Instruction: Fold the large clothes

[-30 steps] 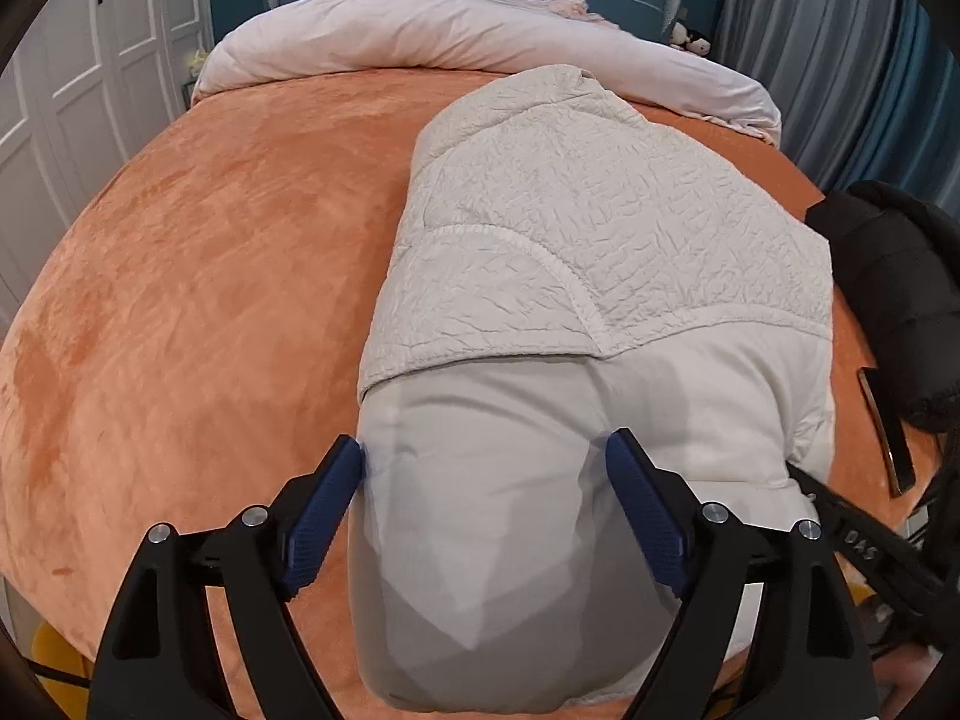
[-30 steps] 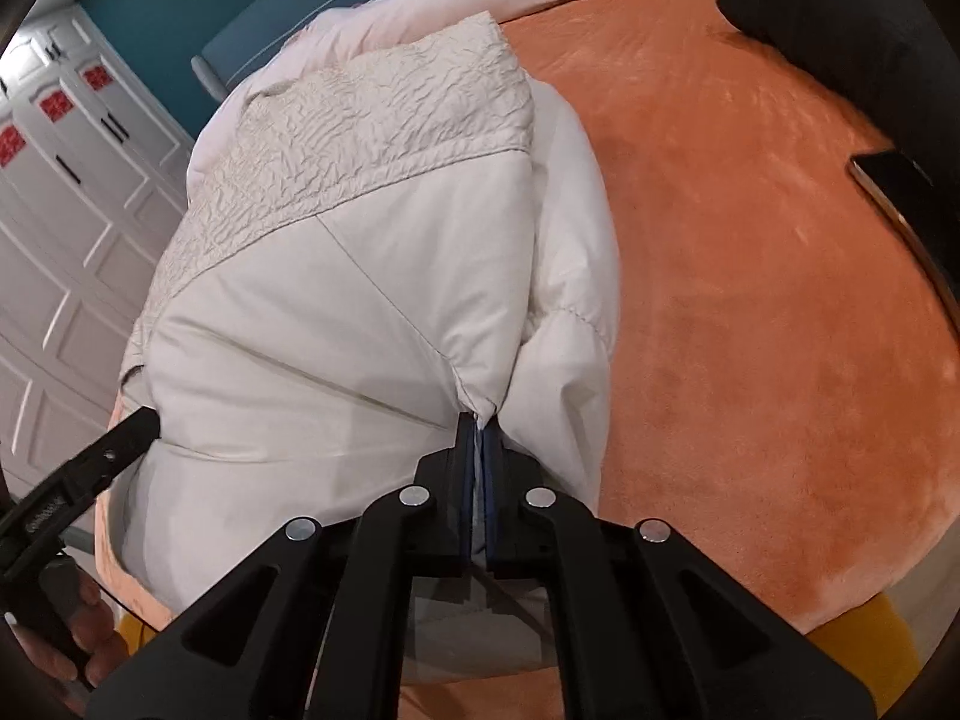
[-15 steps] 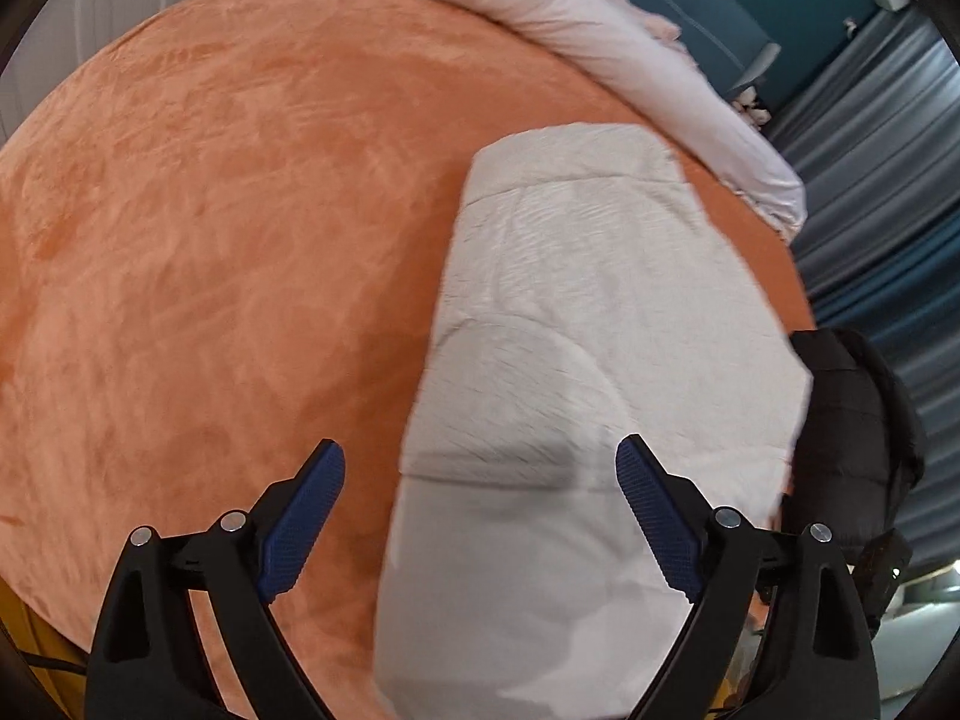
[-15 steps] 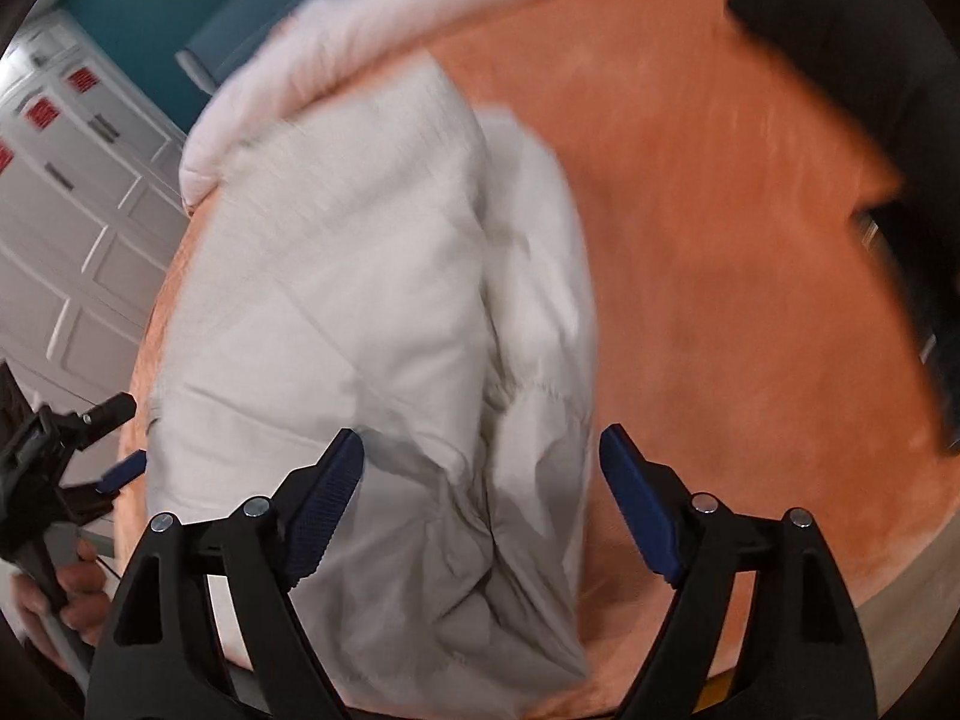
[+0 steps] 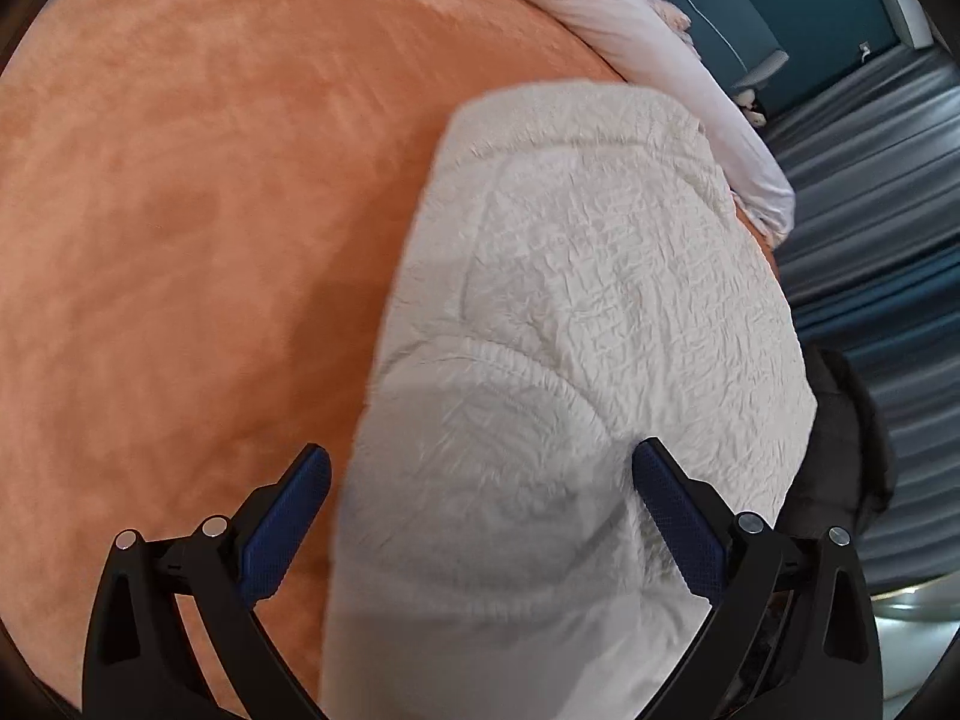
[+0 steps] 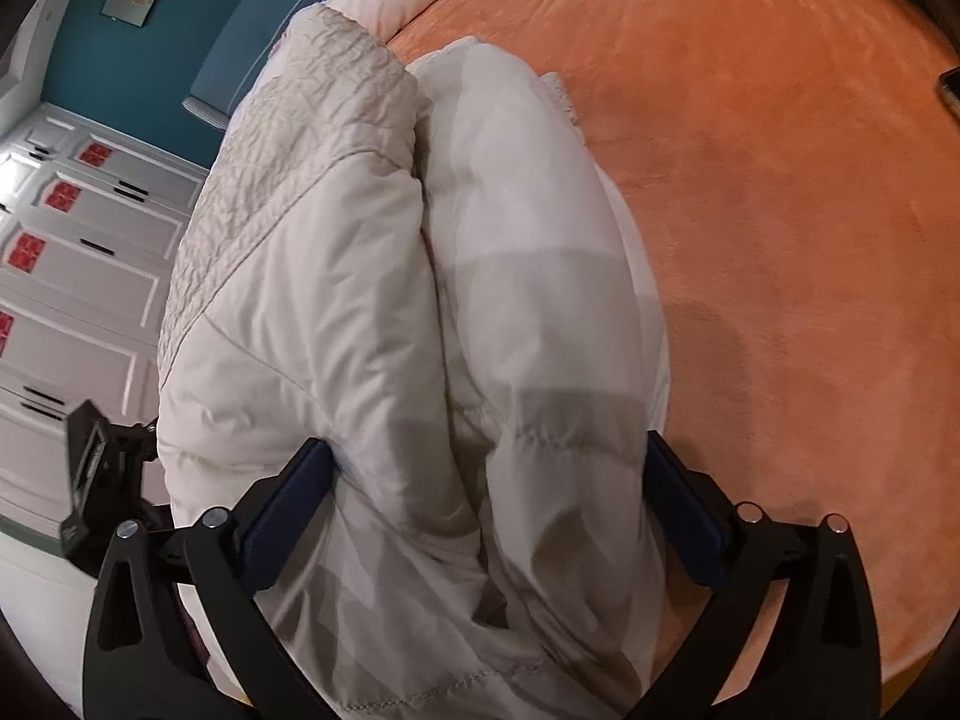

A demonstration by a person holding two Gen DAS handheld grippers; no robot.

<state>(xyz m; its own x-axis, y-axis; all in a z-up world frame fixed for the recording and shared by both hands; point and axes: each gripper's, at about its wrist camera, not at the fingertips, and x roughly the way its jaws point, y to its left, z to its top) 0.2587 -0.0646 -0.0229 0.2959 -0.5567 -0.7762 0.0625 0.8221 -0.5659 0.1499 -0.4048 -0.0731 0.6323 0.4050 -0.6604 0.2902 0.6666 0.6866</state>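
A cream padded jacket (image 5: 576,324) lies folded lengthwise on the orange bed cover (image 5: 180,228); its crinkled upper part faces up. My left gripper (image 5: 480,480) hovers over the jacket's near left edge. Its jaws are opening wide, the left pad over the cover and the right pad over the cloth, gripping nothing. In the right wrist view the jacket (image 6: 372,312) bulges up between the fingers of my right gripper (image 6: 486,468). Those jaws are opening too, and the pads (image 6: 288,504) stand beside the folded bulk without pinching it.
A rolled pale duvet (image 5: 630,18) lies along the bed's far side under a teal headboard (image 5: 750,12). A black garment (image 5: 852,450) sits to the jacket's right, a phone (image 6: 951,90) near it. White wardrobe doors (image 6: 78,276) stand at the left, grey curtains (image 5: 870,180) at the right.
My right gripper has let go of the jacket's edge and spread wide over the bulk. My left gripper has opened further, rolled, and shifted toward the jacket's left edge.
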